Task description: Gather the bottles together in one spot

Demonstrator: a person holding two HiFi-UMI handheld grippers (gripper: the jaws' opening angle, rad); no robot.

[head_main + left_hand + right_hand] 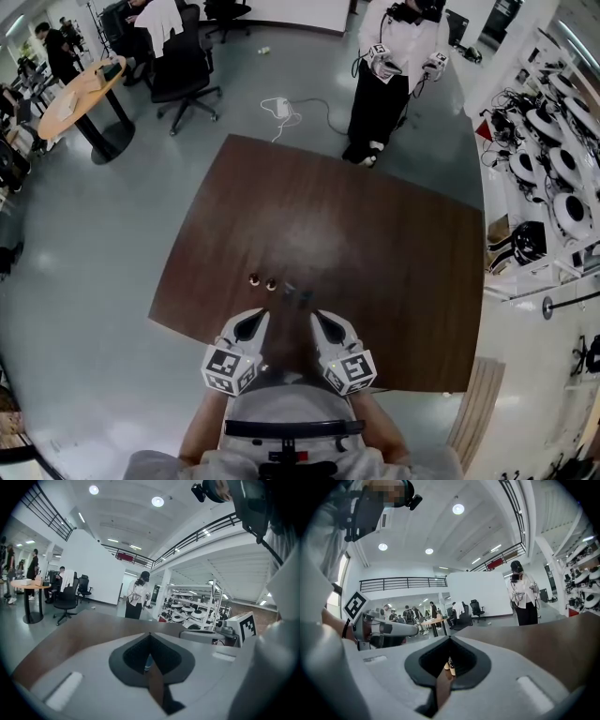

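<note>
Bottles are found on the brown table, all four toward its near edge, in a short row. The first brown bottle and the second brown bottle are stood upright just beside each other at the left of the row. Two dark bottles are set just right of them; their outlines are blurred and little detail can be made out.

The left gripper is held over the table's near edge, its jaws brought fully together with nothing clamped. In the left gripper view a bluish bottle is seen through the cut-out behind the tips, standing on the table beyond the jaws.

The right gripper is held beside it over the same edge, jaws likewise fully together and empty. In the right gripper view the two brown bottles are seen through the cut-out, apart from the tips.

A standing person is noted beyond the table's far edge. An office chair is noted past the table's far left corner.
</note>
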